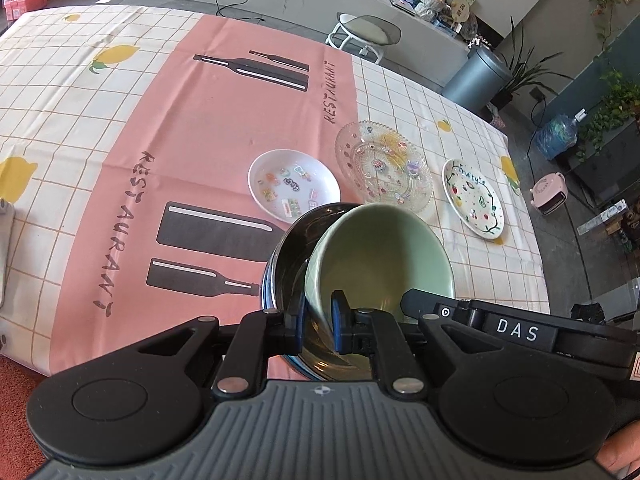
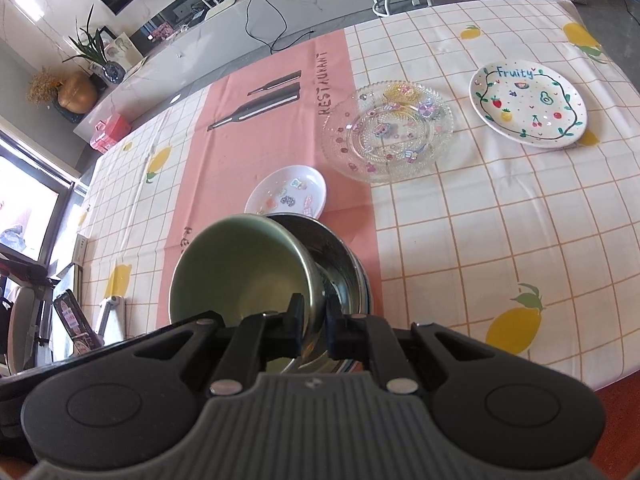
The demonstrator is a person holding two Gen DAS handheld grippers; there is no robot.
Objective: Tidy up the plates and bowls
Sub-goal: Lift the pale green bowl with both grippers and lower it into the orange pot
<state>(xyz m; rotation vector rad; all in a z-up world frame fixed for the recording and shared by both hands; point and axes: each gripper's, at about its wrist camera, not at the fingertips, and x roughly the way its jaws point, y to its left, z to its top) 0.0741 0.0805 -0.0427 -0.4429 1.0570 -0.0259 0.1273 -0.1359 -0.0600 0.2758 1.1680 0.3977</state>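
Left wrist view: the left gripper [image 1: 320, 322] clamps the green bowl's [image 1: 380, 256] rim, tilted into the steel bowl [image 1: 286, 264]; right wrist view: the right gripper [image 2: 312, 326] pinches both rims; beyond the fingers, the small plate [image 2: 286, 196], glass plate [image 2: 388, 132] and fruit plate [image 2: 528, 104] lie unstacked.

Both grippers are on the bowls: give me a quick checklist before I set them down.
1. Left gripper pinching green bowl rim: ok.
2. Right gripper clamped on both rims, green bowl and steel bowl: ok.
3. Green bowl seated level in steel bowl: not ok, tilted.
4. Steel bowl resting on tablecloth: cannot tell.
5. Small white dish clear of the bowls: cannot tell, very close.
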